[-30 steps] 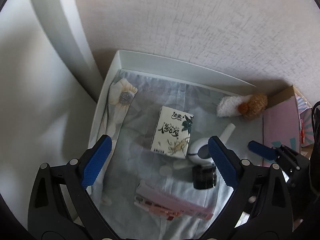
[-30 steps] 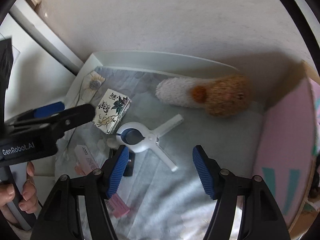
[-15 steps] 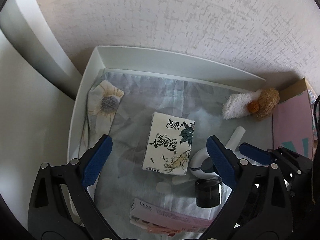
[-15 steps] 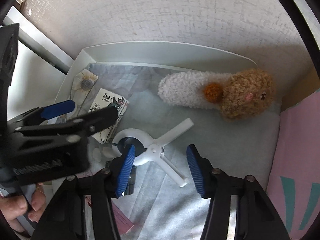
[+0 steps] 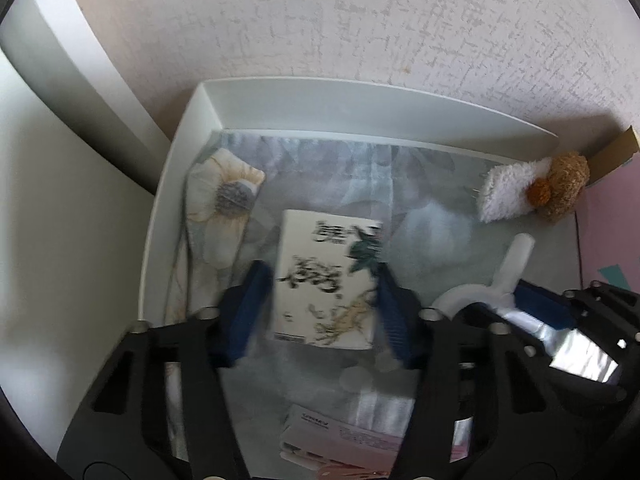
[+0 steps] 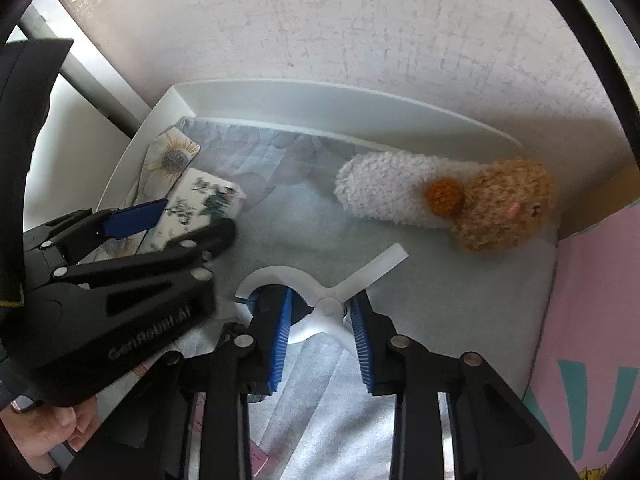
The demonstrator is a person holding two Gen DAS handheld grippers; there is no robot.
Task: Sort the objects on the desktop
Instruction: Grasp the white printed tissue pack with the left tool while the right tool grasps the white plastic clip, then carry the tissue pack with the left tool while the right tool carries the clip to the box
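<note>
Left wrist view: a white tray [image 5: 168, 216] lined with a flowered cloth [image 5: 224, 200] is set against the wall, so everything is reached from above. The left gripper [image 5: 324, 304] has just been closing and is seen straddling the tissue pack [image 5: 328, 280] at the tray's centre — pads beside its long edges, contact not resolvable through the blur. The pack is white, printed with dark brush characters and leaves. At three o'clock the right gripper [image 6: 324, 328] has been narrowing onto the white plastic clip [image 6: 320, 304], pads flanking its pivot — seemingly not yet touching. A plush toy [image 6: 448, 200] lies at one o'clock.
</note>
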